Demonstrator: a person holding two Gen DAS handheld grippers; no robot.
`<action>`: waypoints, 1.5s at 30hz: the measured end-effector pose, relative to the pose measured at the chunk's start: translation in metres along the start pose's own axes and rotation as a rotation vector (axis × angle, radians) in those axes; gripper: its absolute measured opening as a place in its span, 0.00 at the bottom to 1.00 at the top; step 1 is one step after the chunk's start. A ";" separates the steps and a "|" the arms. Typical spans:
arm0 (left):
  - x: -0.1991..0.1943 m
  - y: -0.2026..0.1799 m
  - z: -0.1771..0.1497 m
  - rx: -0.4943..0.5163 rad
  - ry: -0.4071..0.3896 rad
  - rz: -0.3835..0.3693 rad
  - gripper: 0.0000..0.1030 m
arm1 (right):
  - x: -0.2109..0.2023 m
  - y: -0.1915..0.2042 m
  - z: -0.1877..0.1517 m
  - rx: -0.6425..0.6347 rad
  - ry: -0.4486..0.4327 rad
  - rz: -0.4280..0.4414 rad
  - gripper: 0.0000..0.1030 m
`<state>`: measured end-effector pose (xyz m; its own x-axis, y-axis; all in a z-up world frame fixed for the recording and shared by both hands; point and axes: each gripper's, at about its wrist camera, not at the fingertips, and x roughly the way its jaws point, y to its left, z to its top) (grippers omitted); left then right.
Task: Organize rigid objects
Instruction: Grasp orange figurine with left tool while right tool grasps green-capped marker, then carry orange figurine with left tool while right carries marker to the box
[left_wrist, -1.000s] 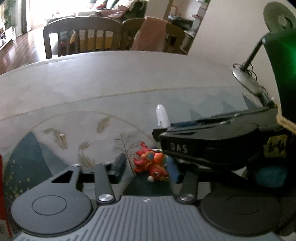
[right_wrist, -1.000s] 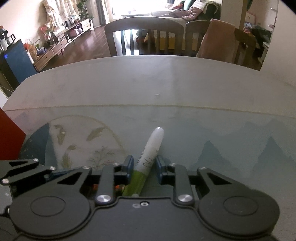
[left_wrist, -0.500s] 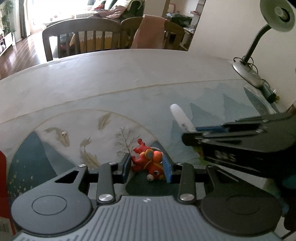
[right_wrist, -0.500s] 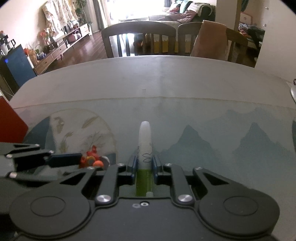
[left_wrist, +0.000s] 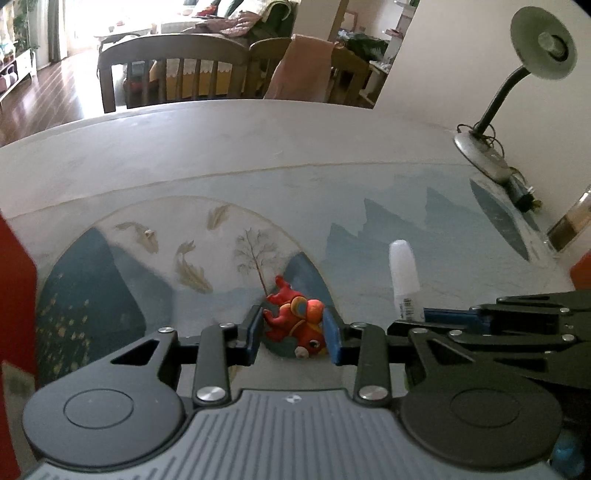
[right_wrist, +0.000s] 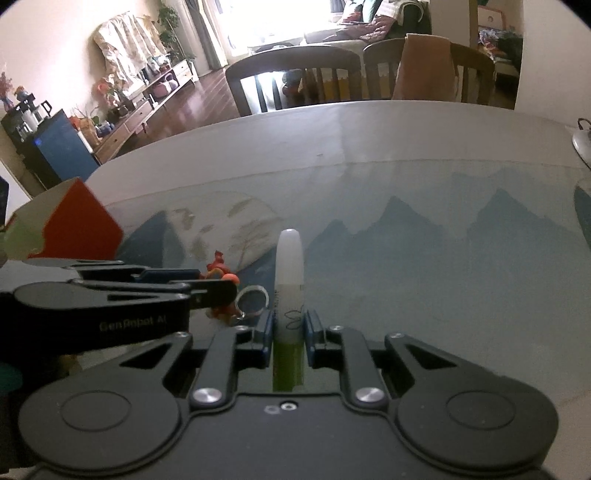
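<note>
A small red and orange toy figure (left_wrist: 291, 317) sits between the blue pads of my left gripper (left_wrist: 293, 332), which is shut on it and holds it just above the painted table mat (left_wrist: 369, 192). In the right wrist view the toy (right_wrist: 218, 267) shows a metal key ring (right_wrist: 253, 299) hanging from it, beside the left gripper (right_wrist: 218, 282). My right gripper (right_wrist: 289, 325) is shut on a marker (right_wrist: 290, 266) with a green barrel and a white cap that points forward. The marker (left_wrist: 404, 273) and right gripper (left_wrist: 410, 321) lie close to the toy's right.
A red box (right_wrist: 77, 225) stands on the table at the left. A desk lamp (left_wrist: 480, 147) with its cable stands at the right edge by the wall. Wooden chairs (left_wrist: 177, 70) line the table's far side. Another red object (left_wrist: 581, 266) peeks in at the right.
The left jaws have narrowed onto the toy and lifted it slightly. The right gripper has moved rightward and up, and the marker now points straight ahead in it.
</note>
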<state>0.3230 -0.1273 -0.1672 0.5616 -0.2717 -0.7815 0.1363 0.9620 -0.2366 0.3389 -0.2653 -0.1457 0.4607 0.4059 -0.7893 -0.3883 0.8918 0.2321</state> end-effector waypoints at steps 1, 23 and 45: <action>-0.005 -0.001 -0.001 -0.001 0.002 0.001 0.32 | -0.005 0.001 -0.001 0.004 -0.003 0.005 0.16; -0.145 0.015 -0.021 -0.039 -0.090 -0.034 0.32 | -0.094 0.067 -0.006 -0.036 -0.110 0.087 0.16; -0.251 0.117 -0.013 -0.072 -0.239 0.093 0.32 | -0.089 0.203 0.039 -0.182 -0.149 0.170 0.16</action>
<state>0.1875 0.0532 -0.0067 0.7471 -0.1604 -0.6450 0.0214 0.9757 -0.2178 0.2503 -0.1124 -0.0063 0.4836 0.5837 -0.6523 -0.6007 0.7633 0.2376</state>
